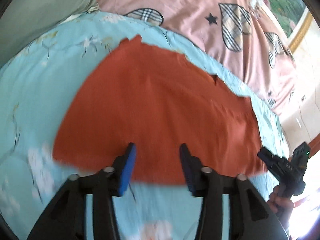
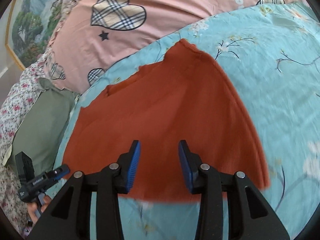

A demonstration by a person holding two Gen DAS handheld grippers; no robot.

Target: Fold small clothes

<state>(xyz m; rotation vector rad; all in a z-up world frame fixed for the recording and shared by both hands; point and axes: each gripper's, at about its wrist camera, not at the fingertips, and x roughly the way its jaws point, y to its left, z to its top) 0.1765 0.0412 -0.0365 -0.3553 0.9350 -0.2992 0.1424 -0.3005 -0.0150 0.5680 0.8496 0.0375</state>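
Note:
A rust-orange garment (image 1: 156, 108) lies spread flat on a light blue floral bedspread (image 1: 40, 92). It also shows in the right wrist view (image 2: 168, 116) on the same bedspread (image 2: 276, 84). My left gripper (image 1: 158, 147) is open and empty, hovering over the garment's near hem. My right gripper (image 2: 159, 143) is open and empty, also over the near hem. The right gripper shows in the left wrist view (image 1: 284, 162) by the garment's right corner. The left gripper shows in the right wrist view (image 2: 46, 176) by the left corner.
A pink quilt with plaid hearts (image 1: 200, 10) lies behind the bedspread, also in the right wrist view (image 2: 120, 24). A grey-green pillow (image 2: 40, 124) sits to the left. A framed landscape picture (image 2: 26, 26) hangs on the wall.

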